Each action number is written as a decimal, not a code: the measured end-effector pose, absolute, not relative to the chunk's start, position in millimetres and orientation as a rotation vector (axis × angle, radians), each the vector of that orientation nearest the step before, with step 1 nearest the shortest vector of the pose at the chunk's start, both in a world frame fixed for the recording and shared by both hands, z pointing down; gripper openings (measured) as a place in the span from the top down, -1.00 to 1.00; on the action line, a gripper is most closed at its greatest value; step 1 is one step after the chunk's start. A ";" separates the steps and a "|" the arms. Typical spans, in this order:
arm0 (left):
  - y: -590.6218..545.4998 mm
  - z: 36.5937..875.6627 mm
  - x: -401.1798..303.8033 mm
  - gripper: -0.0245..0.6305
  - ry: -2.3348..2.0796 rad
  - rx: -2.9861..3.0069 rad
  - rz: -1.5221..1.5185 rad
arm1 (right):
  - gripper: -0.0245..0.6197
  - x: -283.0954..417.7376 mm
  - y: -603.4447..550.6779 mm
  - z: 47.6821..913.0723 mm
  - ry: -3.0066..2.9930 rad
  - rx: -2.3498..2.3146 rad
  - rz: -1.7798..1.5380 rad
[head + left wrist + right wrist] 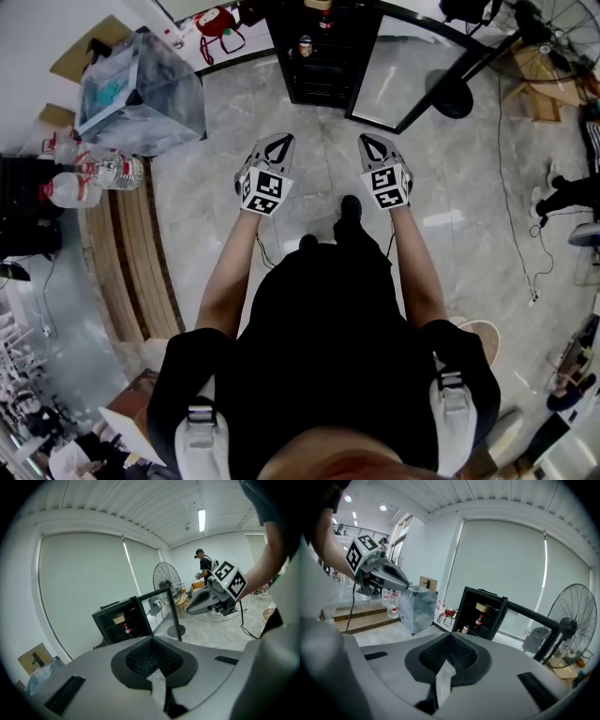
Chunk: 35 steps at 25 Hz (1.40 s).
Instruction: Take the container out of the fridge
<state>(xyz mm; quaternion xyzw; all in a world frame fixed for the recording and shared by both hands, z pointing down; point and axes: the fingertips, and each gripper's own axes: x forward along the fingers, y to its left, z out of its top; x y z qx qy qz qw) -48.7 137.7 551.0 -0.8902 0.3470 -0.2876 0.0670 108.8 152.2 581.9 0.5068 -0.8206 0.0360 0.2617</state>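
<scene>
A small black fridge [319, 56] stands on the floor ahead of me, its glass door [389, 80] swung open to the right. A round beige container [483, 607] sits on its upper shelf, also seen as the container [119, 618] in the left gripper view. Below it stand a cola bottle [479, 621] and a can [464, 629]. My left gripper [282, 141] and right gripper [367, 142] are held side by side, well short of the fridge. Both point toward it with jaws closed together and nothing between them. The left gripper's tips [152, 639] and right gripper's tips [451, 634] meet.
A foil-wrapped box [141, 94] stands left of the fridge, with large water bottles [103, 173] and wooden steps [131, 253] nearer me. A pedestal fan [572, 616] stands right of the open door, its round base [453, 94] on the floor. Cables [525, 234] trail at right. Another person [205, 566] stands far off.
</scene>
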 end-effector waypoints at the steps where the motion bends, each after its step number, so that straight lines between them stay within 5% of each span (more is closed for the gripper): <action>1: 130.3 550.5 -46.6 0.87 1.061 -2.682 -0.869 | 0.93 109.1 144.3 578.9 -2.253 1.358 0.118; 35: 58.2 544.0 19.8 0.86 1.412 -2.555 -0.912 | 0.93 165.2 46.9 598.3 -2.475 0.966 0.111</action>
